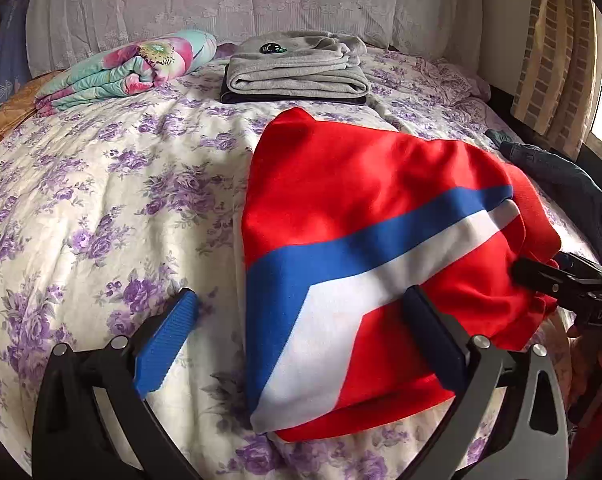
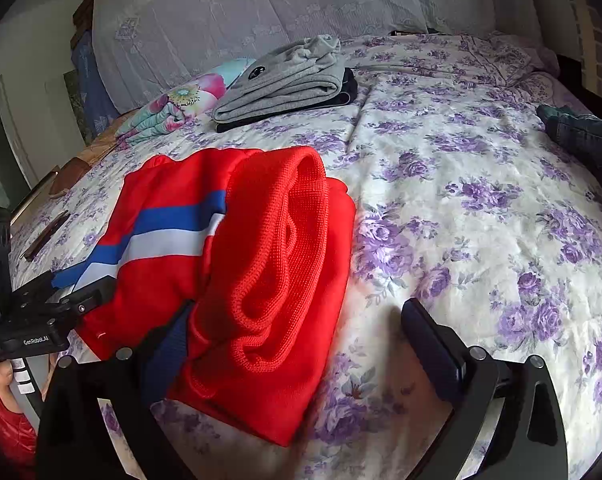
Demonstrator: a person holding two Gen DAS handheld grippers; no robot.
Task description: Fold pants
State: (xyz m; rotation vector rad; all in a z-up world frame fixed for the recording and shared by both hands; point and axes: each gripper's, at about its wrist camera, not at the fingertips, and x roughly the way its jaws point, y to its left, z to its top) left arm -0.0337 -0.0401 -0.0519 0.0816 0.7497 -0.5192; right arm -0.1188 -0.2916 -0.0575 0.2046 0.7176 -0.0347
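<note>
Both grippers' fingers are spreading wide, pinching nothing: the left gripper is straddling the near edge of the folded red track pants on the floral bedspread, the right gripper flanking their ribbed end, equally near.

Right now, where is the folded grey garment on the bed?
The folded grey garment lies at the far end of the floral bedspread, on top of a dark folded item, between the rolled floral blanket and the red pants.
</note>
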